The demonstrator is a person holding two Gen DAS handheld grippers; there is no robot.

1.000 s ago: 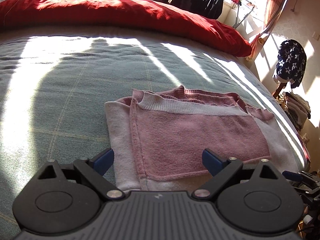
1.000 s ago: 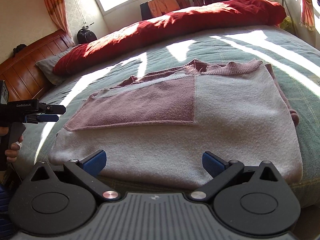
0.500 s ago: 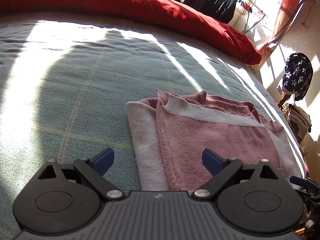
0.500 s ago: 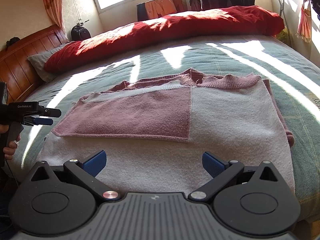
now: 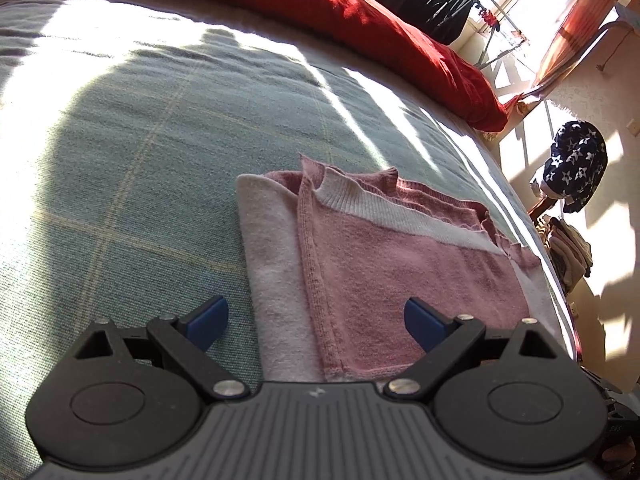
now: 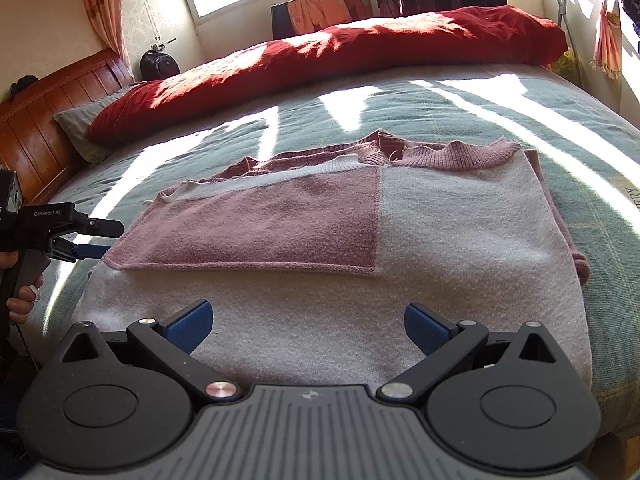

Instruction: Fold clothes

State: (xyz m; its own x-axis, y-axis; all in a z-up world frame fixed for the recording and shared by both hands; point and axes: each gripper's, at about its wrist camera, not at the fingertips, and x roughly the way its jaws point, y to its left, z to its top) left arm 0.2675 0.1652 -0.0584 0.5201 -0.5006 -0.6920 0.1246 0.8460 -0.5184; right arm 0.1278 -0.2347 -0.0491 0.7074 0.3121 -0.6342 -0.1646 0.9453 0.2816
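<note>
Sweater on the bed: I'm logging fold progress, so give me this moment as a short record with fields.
garment: pink and white sweater, lying flat on the green bedspread
fold state: pink sleeve panel folded across the white body
left gripper: open, at the sweater's edge, holding nothing
right gripper: open, over the near hem, holding nothing
background: red duvet

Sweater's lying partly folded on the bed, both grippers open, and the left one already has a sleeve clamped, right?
Not quite. The left gripper holds nothing: the left wrist view shows its jaws spread wide apart over the sweater's edge. The rest stands: the sweater lies partly folded on the bed, and the right gripper is open too.
</note>
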